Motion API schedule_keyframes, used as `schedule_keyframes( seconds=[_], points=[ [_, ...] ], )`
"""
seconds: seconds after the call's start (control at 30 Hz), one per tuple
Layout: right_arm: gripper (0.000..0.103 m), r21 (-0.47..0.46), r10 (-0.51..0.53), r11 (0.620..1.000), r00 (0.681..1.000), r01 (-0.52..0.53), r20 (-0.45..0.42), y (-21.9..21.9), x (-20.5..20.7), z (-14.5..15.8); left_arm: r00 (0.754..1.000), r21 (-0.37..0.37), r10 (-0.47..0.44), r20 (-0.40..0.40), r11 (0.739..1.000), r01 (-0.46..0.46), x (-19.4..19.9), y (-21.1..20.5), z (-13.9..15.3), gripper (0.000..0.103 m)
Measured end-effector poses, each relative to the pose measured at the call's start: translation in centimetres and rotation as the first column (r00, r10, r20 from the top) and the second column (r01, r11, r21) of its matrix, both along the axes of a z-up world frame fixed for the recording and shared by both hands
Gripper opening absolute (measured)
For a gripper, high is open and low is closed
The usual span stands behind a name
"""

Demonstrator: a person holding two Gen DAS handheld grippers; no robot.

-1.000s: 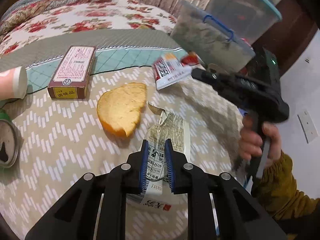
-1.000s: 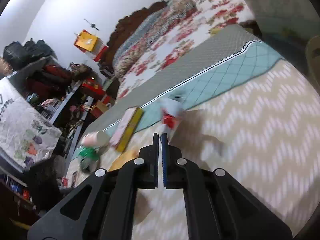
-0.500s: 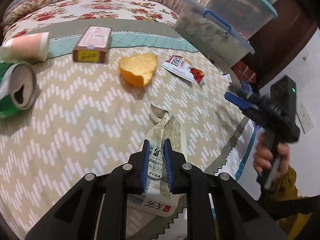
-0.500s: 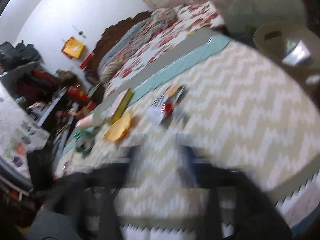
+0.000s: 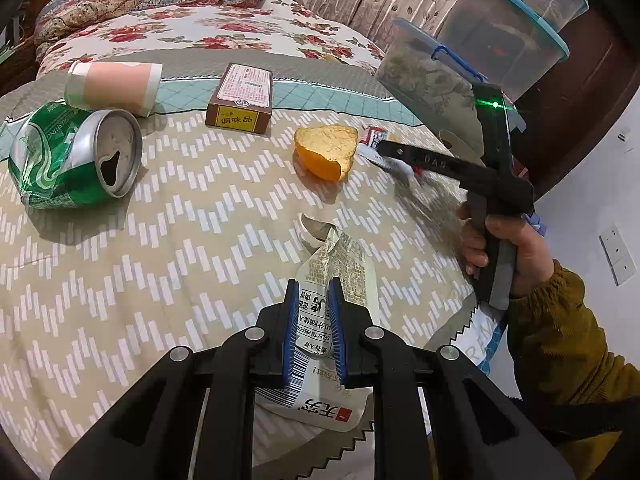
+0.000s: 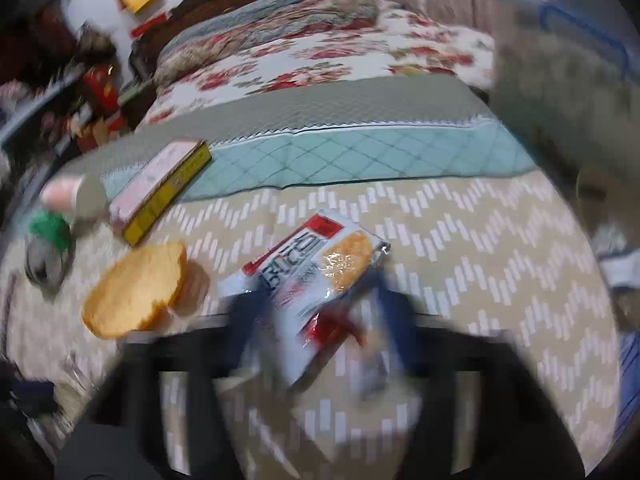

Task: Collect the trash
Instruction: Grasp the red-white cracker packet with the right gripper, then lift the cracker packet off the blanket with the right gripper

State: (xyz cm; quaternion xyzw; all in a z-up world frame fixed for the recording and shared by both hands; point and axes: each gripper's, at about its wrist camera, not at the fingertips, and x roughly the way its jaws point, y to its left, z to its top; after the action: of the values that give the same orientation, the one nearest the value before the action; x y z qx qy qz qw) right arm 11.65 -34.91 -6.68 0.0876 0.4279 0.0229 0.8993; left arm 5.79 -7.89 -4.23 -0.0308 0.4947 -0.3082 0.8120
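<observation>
My left gripper (image 5: 313, 308) is shut on a torn white printed wrapper (image 5: 346, 264), held over the zigzag bedspread (image 5: 180, 240). A red-and-white cracker packet (image 6: 316, 268) lies flat on the bedspread. My right gripper (image 6: 320, 316) is blurred; its jaws stand on either side of the packet's near end and are closing. In the left wrist view the right gripper (image 5: 390, 152) reaches over that packet (image 5: 374, 136), held by a hand (image 5: 516, 248). Also on the bed are an orange peel piece (image 5: 326, 152), a crushed green can (image 5: 76, 156), a brown box (image 5: 242, 98) and a pink cup (image 5: 116, 88) on its side.
Stacked clear storage boxes (image 5: 500, 40) stand past the bed's far right corner. A floral quilt (image 5: 200, 28) covers the far half. The bed's edge runs close along the right, by the white wall. Cluttered shelves (image 6: 92, 92) show far left in the right wrist view.
The right gripper held the packet up shut, let it drop onto the bedspread and pulled away open, and is back with its jaws around it. The left gripper drew back with the wrapper.
</observation>
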Motion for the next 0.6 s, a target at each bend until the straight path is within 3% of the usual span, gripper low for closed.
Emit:
schedule_keyframes(
  seconds=[0.03, 0.07, 0.13, 0.17, 0.4, 0.43, 0.47, 0.57, 0.6],
  points=[
    [0.023, 0.037, 0.007, 0.999, 1.0, -0.007, -0.001, -0.2, -0.3, 0.0, 1.0, 0.006, 0.0, 0.004, 1.0, 0.0, -0.1, -0.1, 0.0, 0.021],
    [0.021, 0.085, 0.009, 0.996, 1.0, -0.009, 0.003, -0.4, -1.0, 0.0, 1.0, 0.01, -0.002, 0.006, 1.0, 0.002, -0.1, -0.1, 0.0, 0.039],
    [0.015, 0.143, 0.013, 0.99, 0.999, -0.017, 0.033, -0.6, -2.7, 0.4, 1.0, 0.014, 0.008, 0.014, 1.0, -0.009, -0.1, -0.2, 0.0, 0.061],
    [0.014, 0.168, 0.014, 0.985, 0.999, -0.022, 0.052, -0.3, -3.6, 0.6, 1.0, 0.011, 0.009, 0.017, 1.0, -0.009, -0.2, -0.2, 0.0, 0.062],
    [0.012, 0.356, 0.029, 0.932, 0.992, -0.07, 0.12, 0.9, -9.7, 1.2, 1.0, 0.028, -0.019, -0.009, 0.999, 0.019, -0.1, -1.2, -0.8, 0.06],
    [0.012, 0.383, 0.04, 0.92, 0.991, -0.086, 0.128, 1.2, -10.4, 1.2, 1.0, 0.038, -0.022, 0.006, 0.999, 0.022, -0.3, -1.5, -0.8, 0.056],
    [0.012, 0.415, 0.056, 0.903, 0.989, -0.109, 0.136, 1.6, -10.9, 1.1, 0.999, 0.047, -0.033, 0.01, 0.998, 0.032, -0.4, -1.8, -0.8, 0.039],
    [0.012, 0.452, 0.128, 0.873, 0.98, -0.184, 0.151, 3.4, -11.9, 1.0, 0.998, 0.072, -0.06, 0.032, 0.996, 0.057, -0.7, -2.6, -0.9, 0.035],
    [0.012, 0.446, 0.144, 0.873, 0.978, -0.198, 0.153, 3.9, -12.0, 0.9, 0.997, 0.074, -0.067, 0.043, 0.995, 0.063, -0.9, -2.9, -0.8, 0.022]
  ],
)
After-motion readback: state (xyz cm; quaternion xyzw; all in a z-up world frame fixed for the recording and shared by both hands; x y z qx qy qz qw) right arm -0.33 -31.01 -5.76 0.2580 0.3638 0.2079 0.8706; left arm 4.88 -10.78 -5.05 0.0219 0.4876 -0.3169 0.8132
